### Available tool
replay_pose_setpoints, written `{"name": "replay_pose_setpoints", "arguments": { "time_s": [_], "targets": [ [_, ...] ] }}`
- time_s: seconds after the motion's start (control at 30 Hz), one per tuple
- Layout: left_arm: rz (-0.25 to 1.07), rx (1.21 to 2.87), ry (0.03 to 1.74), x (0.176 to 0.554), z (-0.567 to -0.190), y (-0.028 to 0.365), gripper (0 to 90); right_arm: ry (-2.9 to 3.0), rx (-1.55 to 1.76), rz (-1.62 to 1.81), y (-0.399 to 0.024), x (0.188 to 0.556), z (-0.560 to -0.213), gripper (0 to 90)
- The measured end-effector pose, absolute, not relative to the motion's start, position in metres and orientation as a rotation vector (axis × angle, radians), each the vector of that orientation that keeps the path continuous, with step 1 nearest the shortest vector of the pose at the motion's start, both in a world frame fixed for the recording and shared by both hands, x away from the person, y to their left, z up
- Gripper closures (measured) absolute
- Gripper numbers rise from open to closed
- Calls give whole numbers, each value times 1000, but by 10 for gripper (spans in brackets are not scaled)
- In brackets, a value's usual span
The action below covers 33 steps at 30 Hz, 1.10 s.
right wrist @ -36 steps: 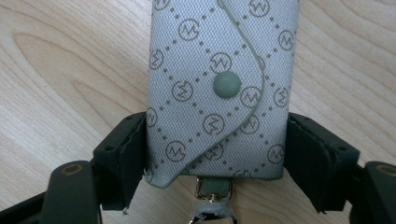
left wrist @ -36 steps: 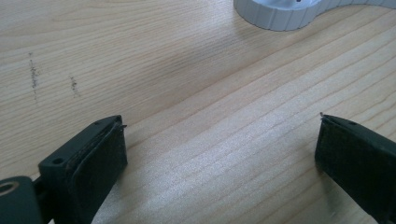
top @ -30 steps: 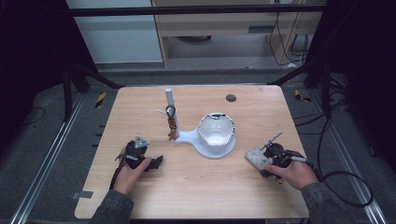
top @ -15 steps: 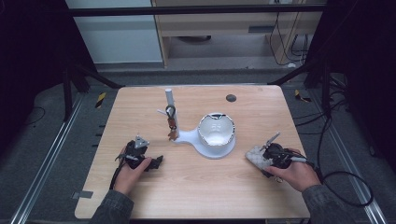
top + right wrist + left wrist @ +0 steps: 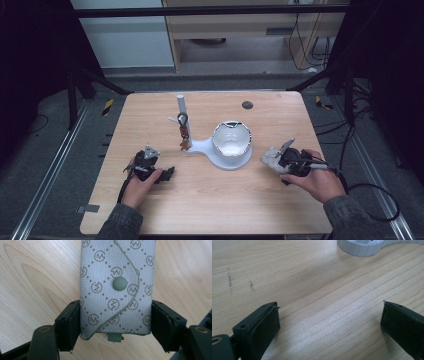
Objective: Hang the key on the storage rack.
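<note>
We hold the key pouch (image 5: pixel 117 287) beside the white stand (image 5: pixel 220 155)

Soft, light fabric; our right gripper (image 5: pixel 116 323) clamps its lower sides, left gripper (image 5: pixel 329 322) gapes unladen.

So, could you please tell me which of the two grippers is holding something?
The right gripper: it is shut on the grey patterned pouch. The left gripper stands open over bare table.

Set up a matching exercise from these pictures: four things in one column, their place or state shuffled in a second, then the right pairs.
1. grey pouch
2. left gripper
3. white bowl
4. keyring

A. hangs on the white post
B. clamped between two jaws
C. open over bare wood
D. sits on the white stand's base

Pairs: 1-B, 2-C, 3-D, 4-A
</note>
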<state>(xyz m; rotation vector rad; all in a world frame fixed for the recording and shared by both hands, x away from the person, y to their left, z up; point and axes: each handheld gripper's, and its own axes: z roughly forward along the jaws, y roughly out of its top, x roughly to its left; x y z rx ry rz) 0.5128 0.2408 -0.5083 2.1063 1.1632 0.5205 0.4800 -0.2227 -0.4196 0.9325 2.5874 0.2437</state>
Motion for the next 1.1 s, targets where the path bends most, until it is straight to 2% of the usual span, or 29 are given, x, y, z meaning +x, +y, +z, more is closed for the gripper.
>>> {"name": "replay_pose_setpoints", "arguments": {
  "time_s": [1.1],
  "targets": [
    [520,2107,1163,513,-508,241,15,2490,679,221,-178,484,-375,303]
  ]
}}
